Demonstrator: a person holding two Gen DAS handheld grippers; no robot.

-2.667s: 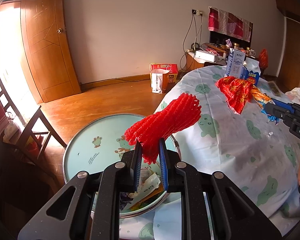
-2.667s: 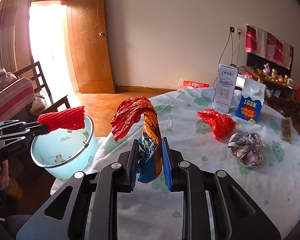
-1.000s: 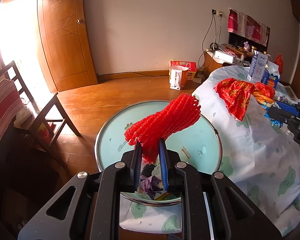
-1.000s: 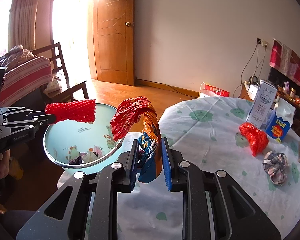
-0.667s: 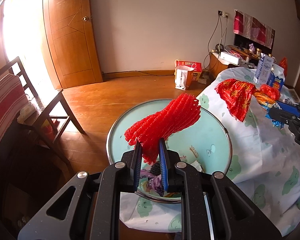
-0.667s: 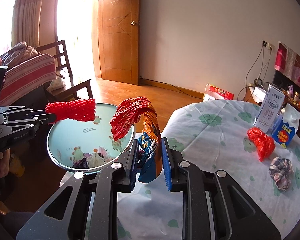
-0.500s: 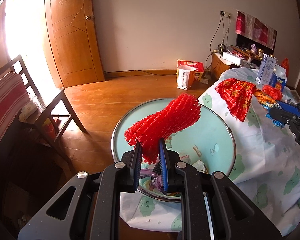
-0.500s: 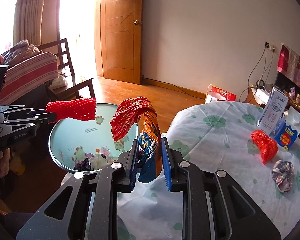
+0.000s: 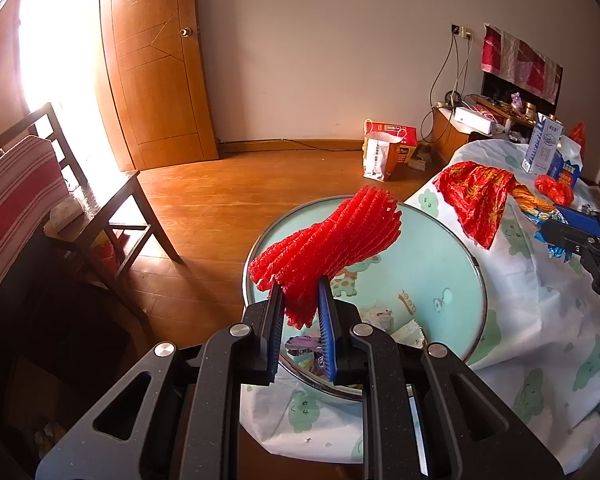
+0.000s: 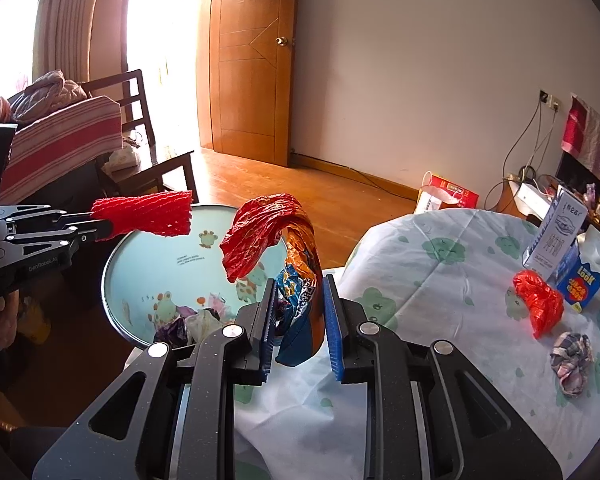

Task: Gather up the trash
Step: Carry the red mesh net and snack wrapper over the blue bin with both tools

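Observation:
My left gripper [image 9: 299, 300] is shut on a red foam fruit net [image 9: 332, 244], held over the pale blue trash bin [image 9: 428, 280]. In the right wrist view the same net [image 10: 144, 213] sticks out over the bin [image 10: 168, 256] from the left gripper [image 10: 104, 228]. My right gripper [image 10: 299, 300] is shut on a crumpled snack wrapper [image 10: 268, 236], red on top, orange and blue lower down, hanging beside the bin's near rim. The bin holds several wrappers at its bottom. A red plastic bag [image 10: 540, 308] and a crumpled checked wad [image 10: 572, 360] lie on the table.
The round table has a white cloth with green figures [image 10: 440, 280]. Two cartons [image 10: 560, 236] stand at its far right. A dark chair with a striped cloth [image 10: 60, 140] stands left of the bin. A paper bag [image 9: 380, 156] sits on the wooden floor.
Both grippers have swung a little left, so the bin sits more squarely under them. Each keeps its hold on its piece of trash.

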